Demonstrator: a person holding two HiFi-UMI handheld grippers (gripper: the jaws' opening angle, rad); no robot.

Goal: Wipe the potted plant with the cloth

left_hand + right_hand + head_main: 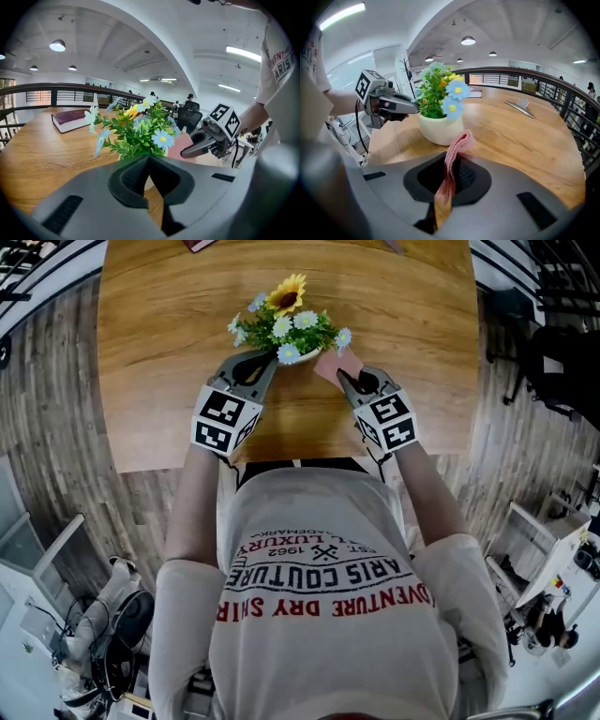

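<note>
2 grippers are seen nearest, held out over the near edge of the wooden table. How is the left gripper set?

Its jaws are closed together and nothing is pinched between them. Its tips are placed at the near left side of the white pot; whether the pot is touched cannot be told.

And the right gripper?

It is clamped on the pink cloth. 1 folded end of the cloth is pushed out past the jaws toward the pot, and the rest is run back down between them. The cloth is held just beside the pot's near right side, close under the leaves; contact cannot be made out.

Where is the potted plant found?

It is stood upright on the table, just beyond both grippers and between them, toward the table's middle. 1 yellow flower is carried at its far side, and pale blue and white daisies are spread over the green leaves.

Is anything seen farther off?

1 dark red book is laid flat at the far edge, left of the plant and well apart from it. 1 grey metal object is laid far to the right; what it is cannot be told.
</note>
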